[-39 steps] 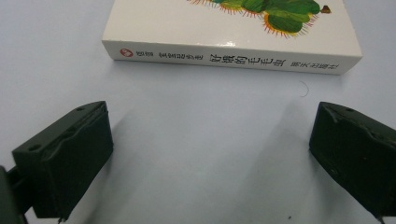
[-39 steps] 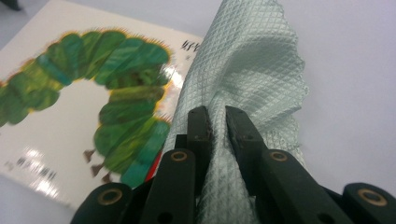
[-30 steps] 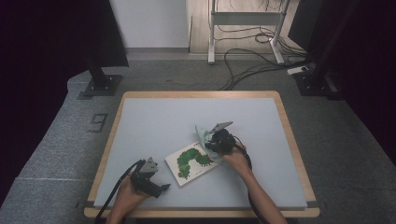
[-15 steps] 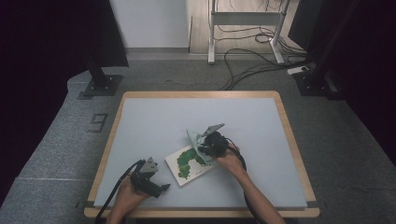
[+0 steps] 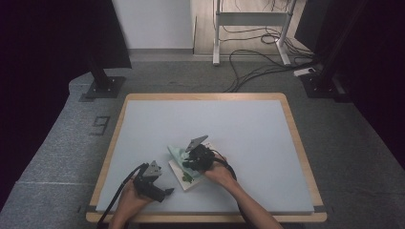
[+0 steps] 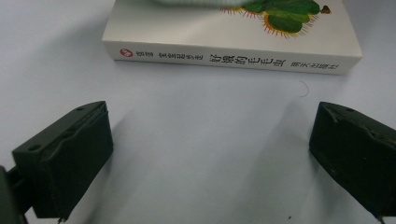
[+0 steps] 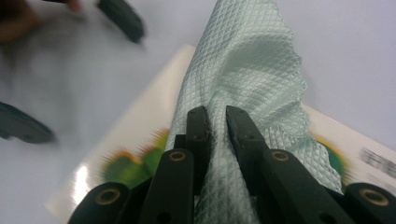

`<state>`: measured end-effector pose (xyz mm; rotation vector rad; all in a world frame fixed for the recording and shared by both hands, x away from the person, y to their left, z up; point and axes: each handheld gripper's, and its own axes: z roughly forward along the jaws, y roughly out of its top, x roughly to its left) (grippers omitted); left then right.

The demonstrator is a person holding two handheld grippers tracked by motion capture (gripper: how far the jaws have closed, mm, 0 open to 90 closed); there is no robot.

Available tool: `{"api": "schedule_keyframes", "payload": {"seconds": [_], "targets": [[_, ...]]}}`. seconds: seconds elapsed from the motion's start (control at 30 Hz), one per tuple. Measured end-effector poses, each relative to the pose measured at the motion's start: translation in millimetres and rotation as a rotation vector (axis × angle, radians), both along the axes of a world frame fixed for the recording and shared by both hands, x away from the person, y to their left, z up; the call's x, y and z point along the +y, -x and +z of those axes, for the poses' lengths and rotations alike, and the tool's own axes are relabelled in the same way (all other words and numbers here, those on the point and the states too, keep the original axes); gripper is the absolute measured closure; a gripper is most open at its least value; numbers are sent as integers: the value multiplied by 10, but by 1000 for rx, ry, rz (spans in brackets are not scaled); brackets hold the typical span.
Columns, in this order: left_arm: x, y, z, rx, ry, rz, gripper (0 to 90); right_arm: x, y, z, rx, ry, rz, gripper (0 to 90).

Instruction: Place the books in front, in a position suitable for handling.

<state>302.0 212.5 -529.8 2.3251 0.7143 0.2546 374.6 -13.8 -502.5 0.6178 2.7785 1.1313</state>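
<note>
Fingers of the right gripper (image 7: 216, 126) pinch a fold of the pale green cloth (image 7: 243, 70), which drapes over the book (image 5: 193, 174) lying on the table (image 5: 248, 129). Just beside the book's spine, the left gripper (image 6: 210, 154) rests with its 2 jaws wide apart, nothing between them.

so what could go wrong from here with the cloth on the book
The right gripper pinches only a fold of the green cloth, so the cloth may slip out as it drags over the book. The book lies loose on the table, with the left gripper open and short of its spine, so a wipe could push it askew. The trailing cloth edge could also bunch up rather than wipe flat.
</note>
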Motion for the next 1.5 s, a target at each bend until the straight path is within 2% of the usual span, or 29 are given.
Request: {"api": "schedule_keyframes", "payload": {"seconds": [0.13,0.27,0.5,0.7,0.83,1.07,1.2,1.4,1.5], "targets": [[0,0,0,0,0,0,0,174,74,11,-7,8,45,785],[1,1,2,0,-2,0,0,322,74,17,-11,10,67,786],[0,1,1,0,-2,0,0,496,-19,11,-17,0,53,788],[0,1,0,0,-1,0,0,524,-92,11,-12,0,42,791],[0,1,0,0,0,1,0,490,-133,11,-21,7,30,791],[-1,2,0,-1,1,1,0,329,-242,6,-23,11,-22,791],[1,1,2,-2,-4,-1,0,182,-324,4,-28,22,-63,791],[1,0,1,-1,-3,-2,0,-109,-472,-29,-19,-4,-138,792],[1,0,1,-1,-3,-2,0,-200,-513,-32,-20,1,-169,792]]}}
